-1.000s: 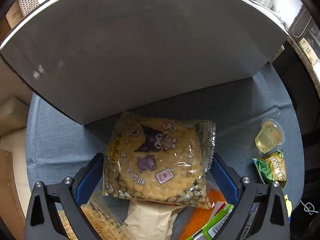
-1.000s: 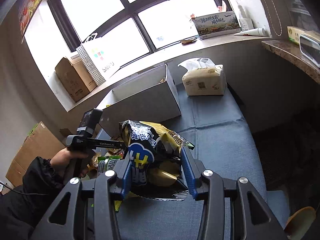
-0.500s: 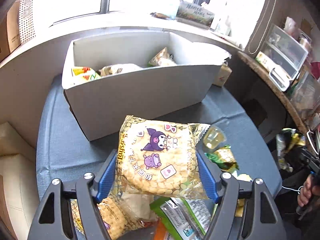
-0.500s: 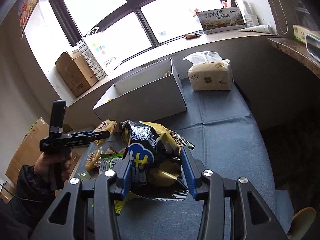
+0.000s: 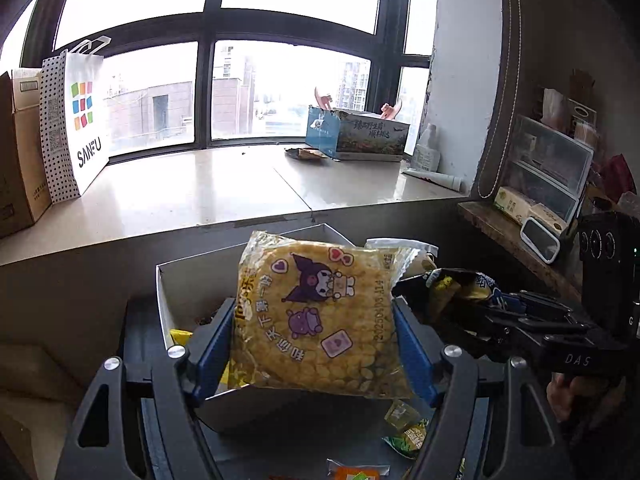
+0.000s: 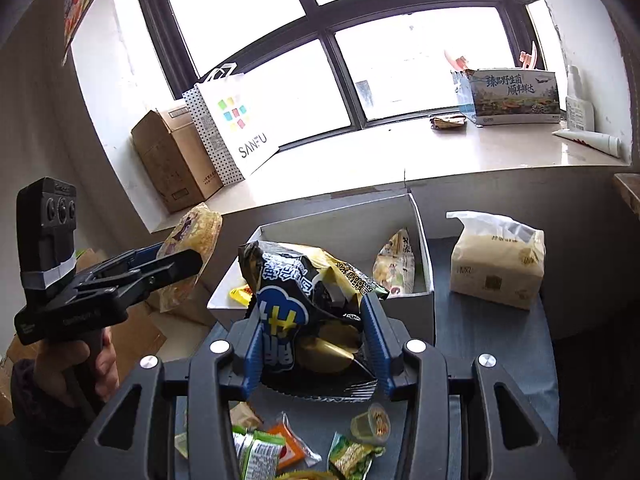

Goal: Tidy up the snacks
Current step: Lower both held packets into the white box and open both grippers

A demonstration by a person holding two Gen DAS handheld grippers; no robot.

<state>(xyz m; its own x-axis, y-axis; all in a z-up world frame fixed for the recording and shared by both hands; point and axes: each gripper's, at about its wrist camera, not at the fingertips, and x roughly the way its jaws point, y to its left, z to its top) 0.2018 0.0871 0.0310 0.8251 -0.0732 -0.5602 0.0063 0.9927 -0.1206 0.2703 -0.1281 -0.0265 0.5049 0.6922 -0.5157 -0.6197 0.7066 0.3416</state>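
We hold two snacks aloft over the white box [image 6: 424, 304]: the yellow corn-snack packet [image 5: 320, 316] is clamped in the left hand-held gripper [image 5: 316, 344], and the black-and-gold chip bag [image 6: 308, 312] is pinched in the right hand-held gripper [image 6: 312, 344]. The box sits on the blue-covered counter [image 6: 492, 344] below the windowsill and already carries a few packets [image 6: 394, 264]. More remains: a jelly cup [image 6: 370, 424], green sachets [image 6: 350, 456] and an orange packet [image 6: 290, 444] lie scattered near us. To the right of the box stands a tissue pack [image 6: 498, 260]. As we judge it, nothing blocks the open box.
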